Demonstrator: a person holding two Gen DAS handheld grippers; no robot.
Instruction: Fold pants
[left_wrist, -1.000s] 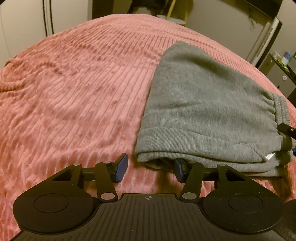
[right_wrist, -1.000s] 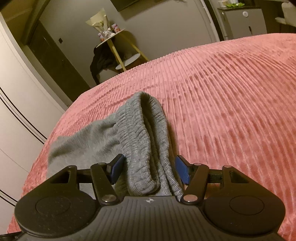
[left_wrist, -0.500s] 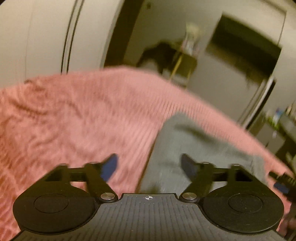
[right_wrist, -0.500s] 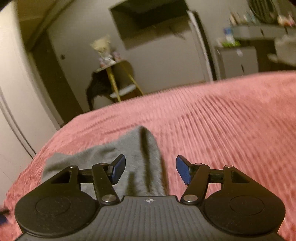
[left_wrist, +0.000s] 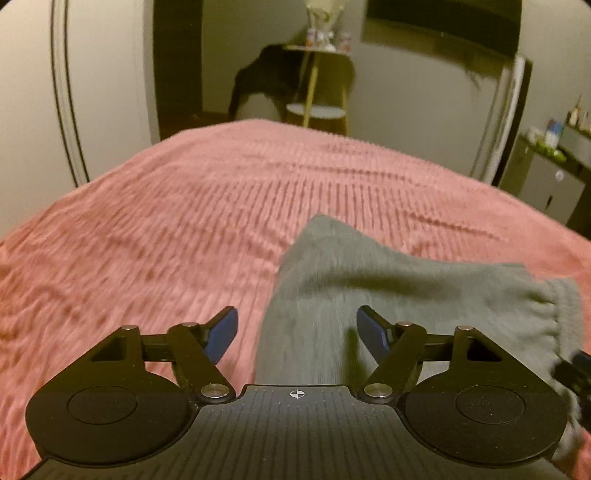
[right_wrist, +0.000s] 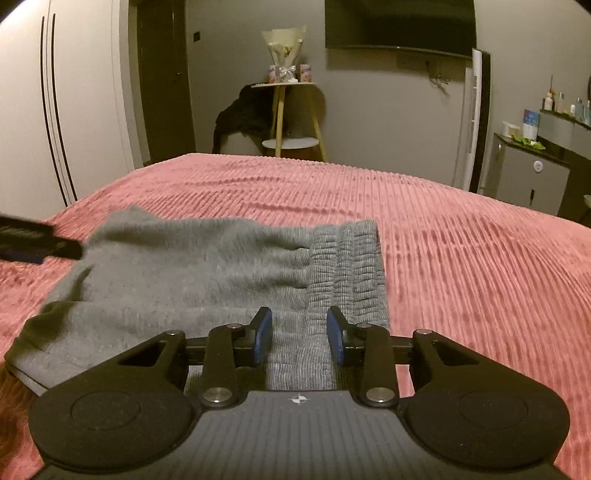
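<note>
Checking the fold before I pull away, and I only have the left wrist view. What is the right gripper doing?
Observer: The right gripper is closing above the waistband of the pants. Fabric shows between its jaws but looks flat, not lifted.
Operator: Are the layers even at the near corner, away from the waistband?
Observer: Not quite. A lower layer peeks out from under the top one there.

One pants (right_wrist: 177, 273), one bedspread (right_wrist: 461, 258), two grippers (left_wrist: 295, 334) (right_wrist: 299, 332)
</note>
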